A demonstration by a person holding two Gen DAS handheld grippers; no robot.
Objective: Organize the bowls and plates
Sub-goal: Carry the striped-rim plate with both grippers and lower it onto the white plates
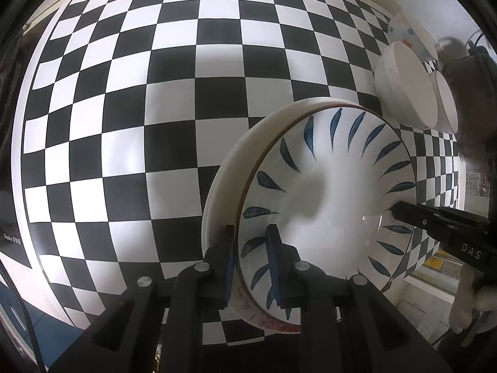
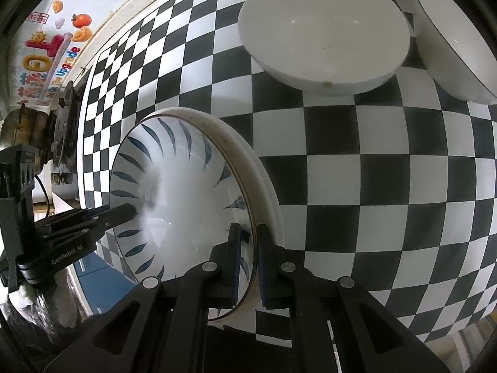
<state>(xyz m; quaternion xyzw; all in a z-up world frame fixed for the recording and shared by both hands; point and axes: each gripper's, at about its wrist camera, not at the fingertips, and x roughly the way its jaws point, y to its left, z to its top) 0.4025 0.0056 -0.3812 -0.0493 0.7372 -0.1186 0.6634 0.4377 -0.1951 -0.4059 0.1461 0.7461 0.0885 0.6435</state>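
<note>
A blue-leaf patterned bowl (image 1: 326, 192) sits nested in a plain white plate or bowl (image 1: 236, 168) on the checkered table. My left gripper (image 1: 250, 248) is shut on the leaf bowl's near rim. My right gripper (image 2: 248, 248) is shut on the opposite rim of the same leaf bowl (image 2: 174, 192), with the white dish (image 2: 264, 180) under it. Each gripper shows in the other's view: the right one (image 1: 400, 213) at the bowl's far rim, the left one (image 2: 130, 209) likewise.
A white bowl (image 2: 323, 34) stands behind, with a dark-rimmed white bowl (image 2: 459, 43) to its right and a flower-print bowl (image 1: 403, 32) farther back. The checkered tablecloth (image 1: 155, 124) covers the table. A stove and pot (image 2: 37, 127) stand off the left edge.
</note>
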